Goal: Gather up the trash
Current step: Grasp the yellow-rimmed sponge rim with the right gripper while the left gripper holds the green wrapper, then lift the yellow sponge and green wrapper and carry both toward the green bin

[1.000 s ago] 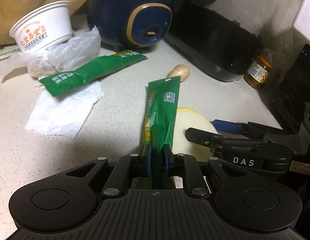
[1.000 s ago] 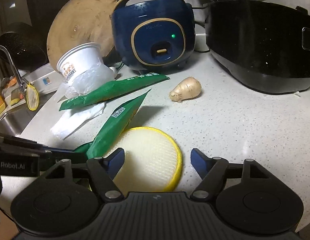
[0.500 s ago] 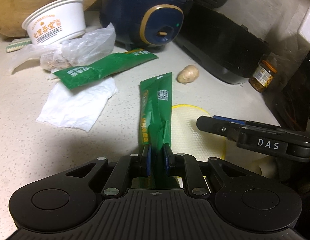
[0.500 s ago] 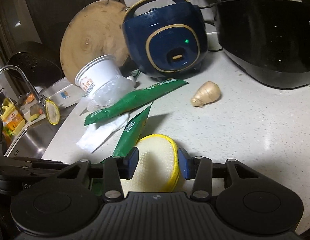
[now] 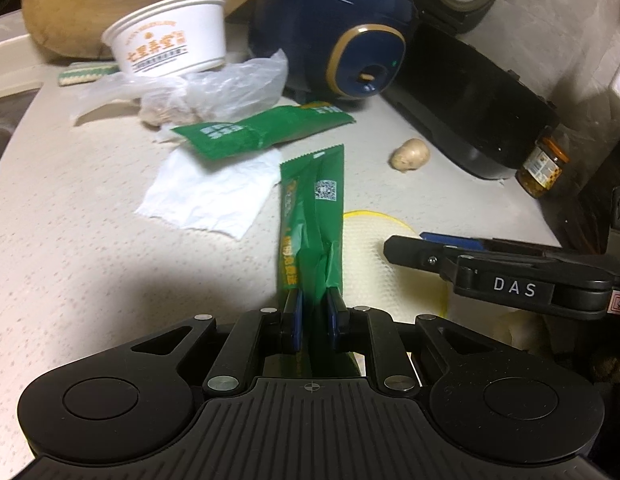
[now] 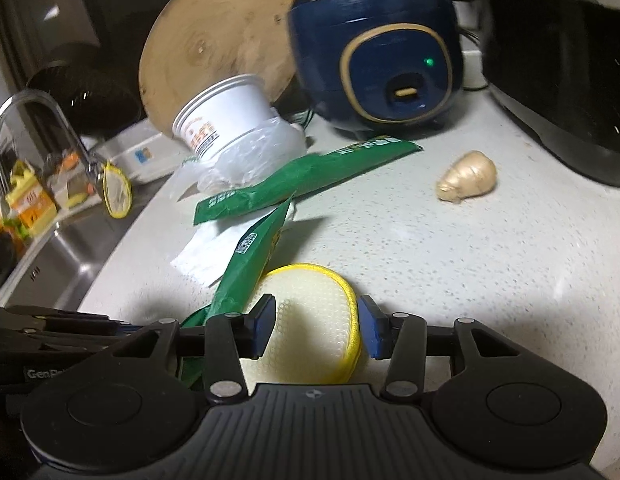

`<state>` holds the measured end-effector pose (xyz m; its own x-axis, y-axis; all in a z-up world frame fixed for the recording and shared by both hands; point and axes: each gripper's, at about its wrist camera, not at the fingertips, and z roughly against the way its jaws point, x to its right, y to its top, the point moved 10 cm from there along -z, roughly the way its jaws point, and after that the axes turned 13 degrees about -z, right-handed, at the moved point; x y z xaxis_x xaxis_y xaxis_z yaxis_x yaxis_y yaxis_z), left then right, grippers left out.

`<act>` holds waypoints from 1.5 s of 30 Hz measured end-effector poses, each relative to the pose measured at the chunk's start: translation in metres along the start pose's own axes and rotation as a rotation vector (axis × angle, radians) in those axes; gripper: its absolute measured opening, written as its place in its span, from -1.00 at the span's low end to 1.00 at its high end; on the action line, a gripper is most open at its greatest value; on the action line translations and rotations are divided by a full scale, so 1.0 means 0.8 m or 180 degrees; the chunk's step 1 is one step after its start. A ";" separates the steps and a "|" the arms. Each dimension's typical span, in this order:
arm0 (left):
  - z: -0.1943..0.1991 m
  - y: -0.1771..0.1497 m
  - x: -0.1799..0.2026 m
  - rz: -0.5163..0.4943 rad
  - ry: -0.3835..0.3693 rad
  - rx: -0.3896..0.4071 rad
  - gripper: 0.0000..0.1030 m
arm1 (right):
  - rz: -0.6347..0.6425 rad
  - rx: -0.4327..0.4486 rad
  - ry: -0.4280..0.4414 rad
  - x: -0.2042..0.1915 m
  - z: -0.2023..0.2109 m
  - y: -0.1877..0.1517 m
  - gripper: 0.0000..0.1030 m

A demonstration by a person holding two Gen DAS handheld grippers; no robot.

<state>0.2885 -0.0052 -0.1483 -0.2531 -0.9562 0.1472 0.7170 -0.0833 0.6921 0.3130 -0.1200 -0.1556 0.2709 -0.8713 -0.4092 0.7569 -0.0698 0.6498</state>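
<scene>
We hold green wrapper [image 5: 312, 232] pinched in left tool [image 5: 313, 312], lifted off table [image 5: 69, 240]; right tool [image 6: 317, 326] half-closed, jaws just closing around yellow-rimmed pad [image 6: 310, 320], contact unclear; second green wrapper [image 5: 261, 134], tissue [image 5: 209, 196], plastic bag [image 5: 213, 88], paper bowl [image 5: 169, 36] left; speckled table beside sink [image 6: 49, 256], blue rice cooker [image 6: 374, 52] behind

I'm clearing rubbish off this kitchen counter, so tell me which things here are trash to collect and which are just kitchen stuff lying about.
Trash:
- green wrapper clamped in the left gripper
- second green wrapper
- crumpled tissue
- plastic bag
- paper bowl

Probably staying:
- blue rice cooker
- ginger root
- wooden board
- jar
- yellow-rimmed pad, between the right gripper pads
</scene>
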 end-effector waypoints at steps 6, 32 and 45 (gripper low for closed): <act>0.007 -0.008 0.000 0.0094 -0.0023 0.0079 -0.68 | 0.0254 0.0060 -0.0263 0.004 0.023 -0.005 -0.10; 0.057 -0.047 -0.064 0.0555 0.0392 0.0265 -0.68 | -0.0032 -0.0506 0.0724 -0.106 0.010 -0.026 -0.19; 0.067 -0.053 -0.082 0.0626 0.0579 0.0293 -0.67 | -0.0298 -0.0935 0.0953 -0.109 -0.021 -0.042 -0.28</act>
<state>0.2399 0.0763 -0.1493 0.0118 -0.9868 0.1616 0.6767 0.1269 0.7252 0.2736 -0.0336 -0.1524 0.3208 -0.6853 -0.6538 0.9120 0.0371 0.4086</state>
